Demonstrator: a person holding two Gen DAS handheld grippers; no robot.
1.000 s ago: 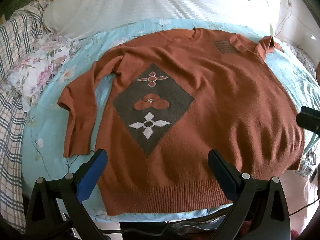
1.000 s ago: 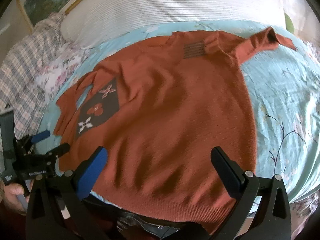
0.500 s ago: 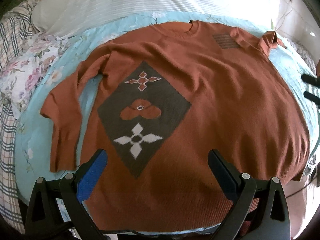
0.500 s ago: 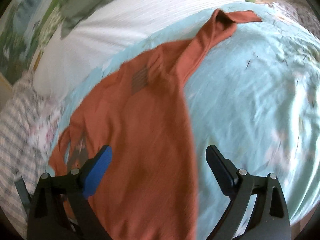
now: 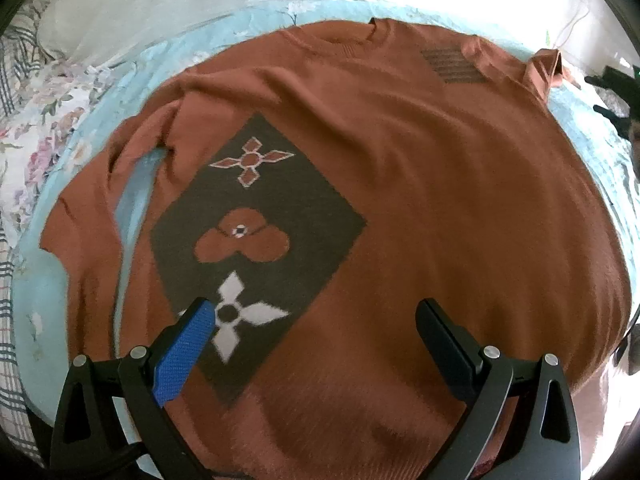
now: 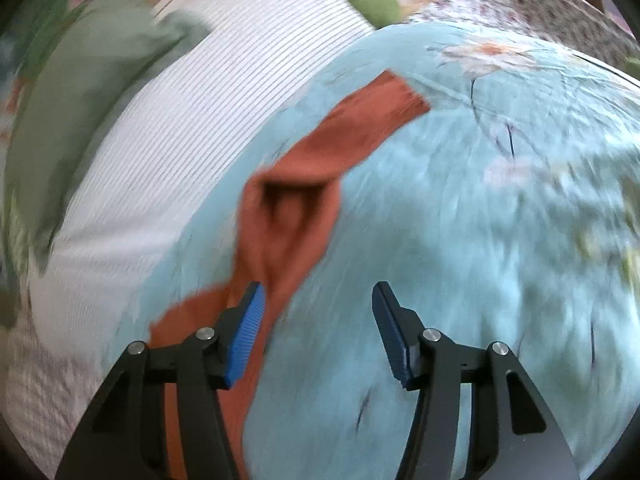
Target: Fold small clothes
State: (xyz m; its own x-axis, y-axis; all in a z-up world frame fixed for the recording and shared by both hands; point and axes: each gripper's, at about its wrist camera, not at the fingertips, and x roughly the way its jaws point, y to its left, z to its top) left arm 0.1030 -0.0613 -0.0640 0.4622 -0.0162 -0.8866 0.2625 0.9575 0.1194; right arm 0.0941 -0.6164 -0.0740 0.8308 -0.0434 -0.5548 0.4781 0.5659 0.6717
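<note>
A rust-orange sweater (image 5: 420, 184) lies flat, front up, on a light blue bedspread (image 5: 36, 320). It has a dark diamond patch (image 5: 260, 240) with flower motifs. Its left sleeve (image 5: 88, 240) lies bent beside the body. My left gripper (image 5: 316, 320) is open and empty, above the sweater's lower front. In the blurred right wrist view the right sleeve (image 6: 296, 216) lies twisted on the bedspread (image 6: 480, 240), cuff far. My right gripper (image 6: 318, 308) is open and empty, just above the sleeve's near part. It also shows in the left wrist view (image 5: 612, 96).
A white striped pillow (image 6: 180, 140) and a green pillow (image 6: 72, 96) lie at the head of the bed. Floral cloth (image 5: 44, 120) and plaid cloth (image 5: 8, 360) lie left of the sweater. A floral quilt (image 6: 540, 8) lies at the far right.
The left gripper has moved forward and lower over the sweater. The right gripper has swung right, away from the body, to the right sleeve.
</note>
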